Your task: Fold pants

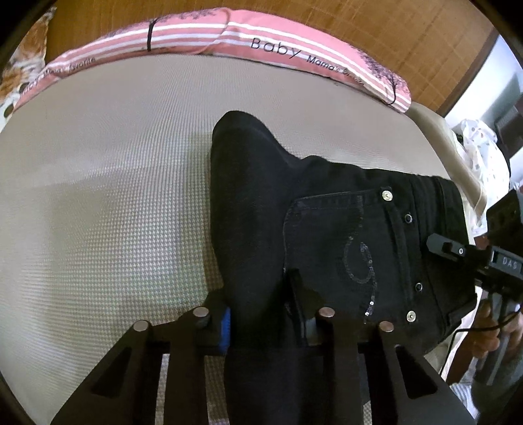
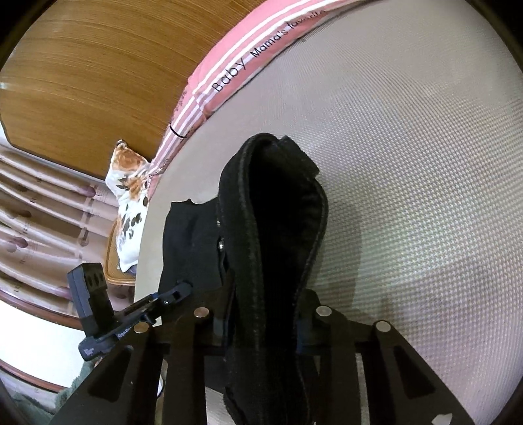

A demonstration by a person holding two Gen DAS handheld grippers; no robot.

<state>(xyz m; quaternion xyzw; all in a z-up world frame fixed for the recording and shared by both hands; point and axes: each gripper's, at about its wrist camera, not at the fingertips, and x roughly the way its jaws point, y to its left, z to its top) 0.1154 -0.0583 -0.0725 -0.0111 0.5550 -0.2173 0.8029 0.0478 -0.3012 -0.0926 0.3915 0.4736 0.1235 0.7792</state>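
Note:
Black jeans (image 1: 327, 229) lie on a beige woven mat (image 1: 114, 196), back pocket with sequin swirl and rivets facing up. My left gripper (image 1: 261, 310) is shut on a fold of the jeans near the pocket's left side. My right gripper (image 2: 264, 314) is shut on a thick hemmed edge of the jeans (image 2: 278, 212), which rises in front of its camera. The right gripper also shows in the left wrist view (image 1: 457, 251) at the waistband end. The left gripper shows in the right wrist view (image 2: 176, 294) against the dark cloth.
A pink striped blanket (image 1: 261, 39) with "Baby" lettering runs along the mat's far edge, against a wooden headboard (image 1: 359, 23). A floral cushion (image 2: 130, 196) lies past the mat's corner. A white dotted cloth (image 1: 480, 147) hangs at the right.

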